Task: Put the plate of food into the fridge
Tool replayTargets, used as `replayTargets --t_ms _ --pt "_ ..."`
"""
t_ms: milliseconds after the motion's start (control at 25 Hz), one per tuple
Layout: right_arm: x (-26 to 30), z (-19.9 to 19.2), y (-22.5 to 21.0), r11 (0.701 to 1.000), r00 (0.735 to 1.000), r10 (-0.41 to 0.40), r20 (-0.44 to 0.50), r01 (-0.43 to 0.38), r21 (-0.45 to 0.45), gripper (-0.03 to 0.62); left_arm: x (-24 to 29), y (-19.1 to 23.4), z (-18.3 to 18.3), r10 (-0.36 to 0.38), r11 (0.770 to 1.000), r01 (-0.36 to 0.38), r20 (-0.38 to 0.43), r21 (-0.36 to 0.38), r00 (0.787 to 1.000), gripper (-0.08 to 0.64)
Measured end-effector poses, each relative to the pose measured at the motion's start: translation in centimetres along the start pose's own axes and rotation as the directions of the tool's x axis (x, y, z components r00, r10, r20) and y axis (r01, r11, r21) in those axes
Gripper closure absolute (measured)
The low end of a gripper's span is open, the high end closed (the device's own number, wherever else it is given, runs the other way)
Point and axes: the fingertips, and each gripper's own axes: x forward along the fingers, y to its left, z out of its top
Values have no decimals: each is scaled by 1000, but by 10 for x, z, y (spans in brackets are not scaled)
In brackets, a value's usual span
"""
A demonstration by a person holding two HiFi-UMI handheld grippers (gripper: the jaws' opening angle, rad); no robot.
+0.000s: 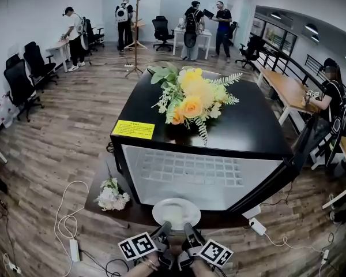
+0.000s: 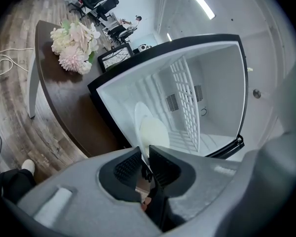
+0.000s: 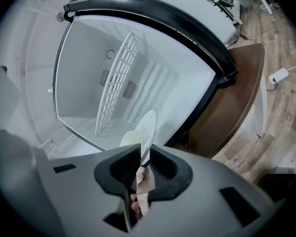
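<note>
Left tool (image 2: 147,156) and right tool (image 3: 144,157) each pinch the near rim of the plate (image 1: 176,212), side by side. The two grips are probably there to keep it level. There is something pale on the plate, likely the food, but it's hard to make out.

The plate hangs just in front of the fridge (image 1: 259,133) opening, low down and not yet inside. The door (image 1: 282,175) stands wide at the fridge's right, so the way in is open. A wire shelf (image 1: 190,169) sits inside. The next move looks like a straight push in, watching the rim against the fridge's lower edge.

The fridge stands on a low dark worktop (image 2: 59,98), with white flowers (image 1: 112,196) on it left of the fridge. Yellow flowers (image 1: 193,100) and a yellow label (image 1: 133,129) are on the fridge top.

Around the fridge is wood floor (image 1: 75,143) with cables (image 1: 66,212). Behind it are desks, chairs (image 1: 23,79), a coat stand (image 1: 136,33) and several people.
</note>
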Motion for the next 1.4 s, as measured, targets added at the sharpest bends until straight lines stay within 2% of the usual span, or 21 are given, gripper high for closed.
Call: replayTargets --t_ms 480,680,840,1400 --pt "31 13 -8 998 997 -26 -79 21 -59 525 25 11 14 28 999 -27 25 -40 999 506" --pt "41 18 -15 999 994 -36 -104 35 -12 530 36 16 17 45 998 -43 44 -44 998 503" --pt "53 26 -17 998 992 -37 -117 31 -52 526 47 18 23 40 998 -38 53 -41 998 503" --pt "80 33 -37 996 984 -69 -165 59 -67 522 72 34 31 99 993 -95 66 -65 993 502"
